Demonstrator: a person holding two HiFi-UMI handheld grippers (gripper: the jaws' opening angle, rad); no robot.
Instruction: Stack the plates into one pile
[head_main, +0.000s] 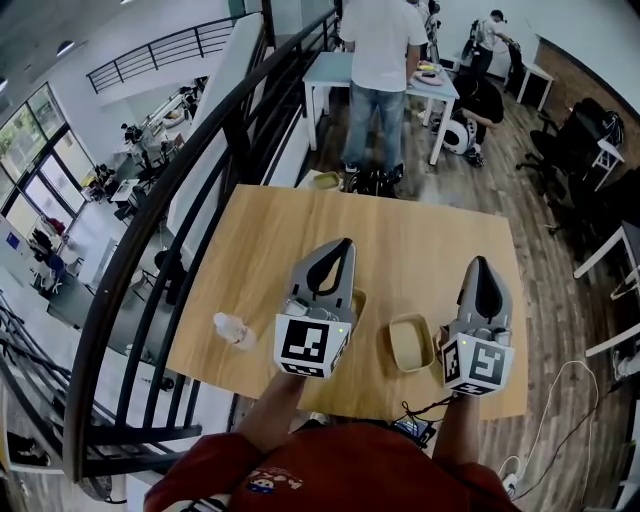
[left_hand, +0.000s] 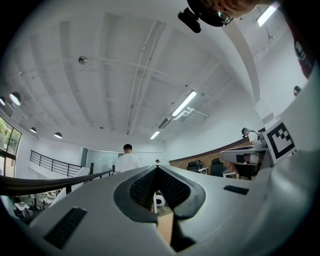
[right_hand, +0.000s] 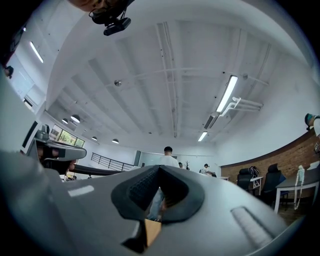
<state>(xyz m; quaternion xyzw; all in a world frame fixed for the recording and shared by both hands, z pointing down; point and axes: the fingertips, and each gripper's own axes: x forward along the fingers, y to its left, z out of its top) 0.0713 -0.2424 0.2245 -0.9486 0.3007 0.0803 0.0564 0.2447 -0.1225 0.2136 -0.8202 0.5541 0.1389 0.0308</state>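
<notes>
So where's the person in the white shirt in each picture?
Head view: the person in the white shirt is top middle.
Left gripper view: person small, just left of centre.
Right gripper view: person small, at the centre.
Shared landmark: the black handrail, left of the person everywhere.

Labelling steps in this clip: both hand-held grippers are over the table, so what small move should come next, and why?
Probably open the right hand-held gripper and lower it toward the beige plate beside it: it and the left hand-held gripper are shut, empty and tilted up.

Left claw (head_main: 343, 250), right claw (head_main: 479, 266): closed, seemingly empty.
</notes>
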